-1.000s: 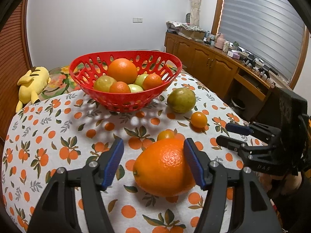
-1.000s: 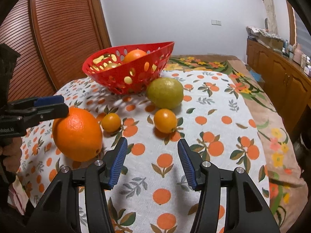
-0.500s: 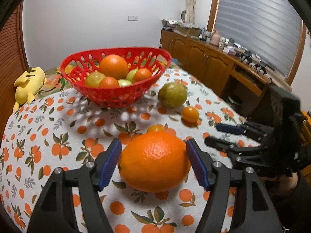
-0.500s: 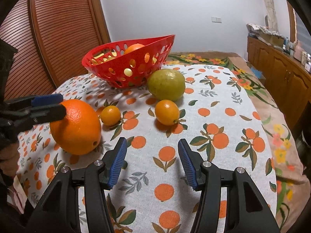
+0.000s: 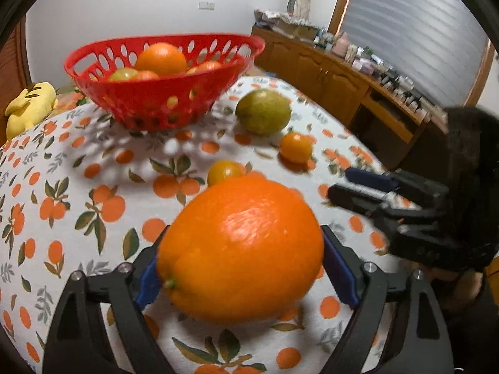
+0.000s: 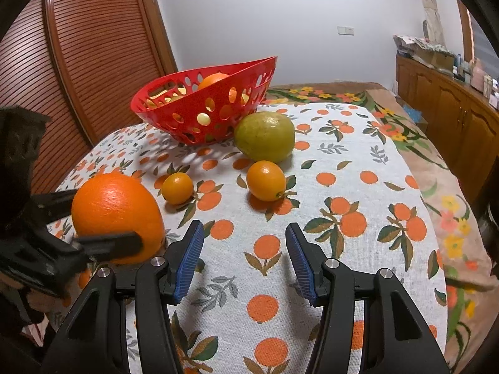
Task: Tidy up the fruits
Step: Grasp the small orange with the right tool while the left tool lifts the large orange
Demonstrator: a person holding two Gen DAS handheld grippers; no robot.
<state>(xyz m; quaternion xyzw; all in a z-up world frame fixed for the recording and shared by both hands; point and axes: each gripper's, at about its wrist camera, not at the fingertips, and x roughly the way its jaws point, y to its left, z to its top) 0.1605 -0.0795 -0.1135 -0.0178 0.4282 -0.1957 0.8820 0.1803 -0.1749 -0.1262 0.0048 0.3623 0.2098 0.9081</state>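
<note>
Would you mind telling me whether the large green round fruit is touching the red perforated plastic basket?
Cannot tell. In the right wrist view the green fruit overlaps the red basket with no gap visible; the left wrist view suggests tablecloth between them, but not plainly.

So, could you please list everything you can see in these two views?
Perforated red plastic basket: one, red, far side of table, holding several orange and green fruits.
Large round orange: one, orange, near edge, between the left fingers.
Big green citrus fruit: one, green, right beside the basket.
Small orange kumquats: two, orange, mid-table.
Orange-print tablecloth: one, white with oranges, covering the table.
Yellow plush toy: one, yellow, beyond the table's left edge.
Wooden cabinets: brown, along the wall.
Left gripper: black, blue pads, its fingers have just been opening around the orange.
Right gripper: black, blue pads, empty.
</note>
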